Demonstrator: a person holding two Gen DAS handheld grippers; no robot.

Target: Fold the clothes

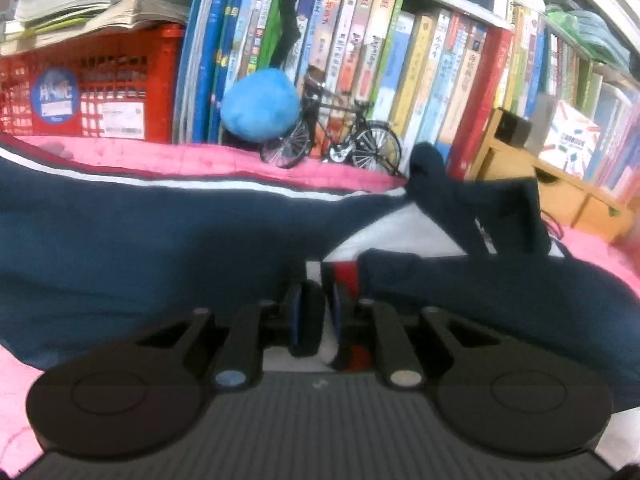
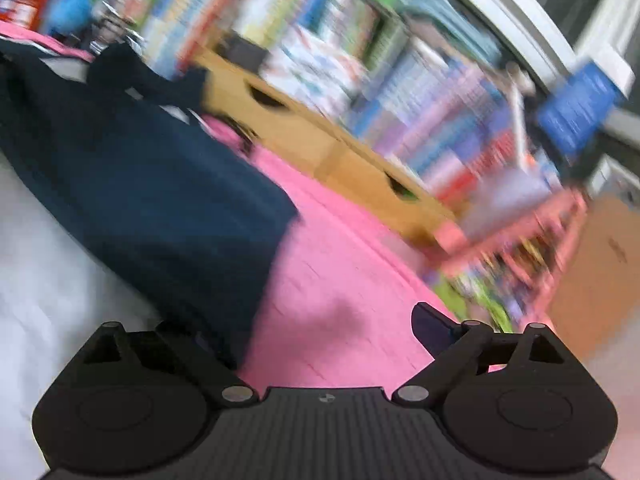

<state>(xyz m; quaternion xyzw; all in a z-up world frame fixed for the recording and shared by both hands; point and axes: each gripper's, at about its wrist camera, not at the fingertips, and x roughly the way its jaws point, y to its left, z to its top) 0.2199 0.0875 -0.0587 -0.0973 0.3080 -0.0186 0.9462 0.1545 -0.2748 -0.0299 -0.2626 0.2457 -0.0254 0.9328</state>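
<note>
Packed bookshelf (image 1: 420, 80), wooden drawer unit (image 1: 560, 188), pink bedspread (image 2: 340, 280).

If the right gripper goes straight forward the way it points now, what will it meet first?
Probably the pink blanket: the open right gripper points at bare pink beside the navy garment; blur hides depth.

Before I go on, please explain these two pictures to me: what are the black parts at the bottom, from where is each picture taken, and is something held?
A person holds one hand-held tool in each hand; a camera on each looks forward along its fingers. In the left picture, the left tool is closed on a fold of the navy garment, which has white and red parts. In the blurred right picture, the right tool is open and holds nothing. The garment lies on a pink cover. Behind stand books, a red crate, a blue plush ball and a small model bicycle.
</note>
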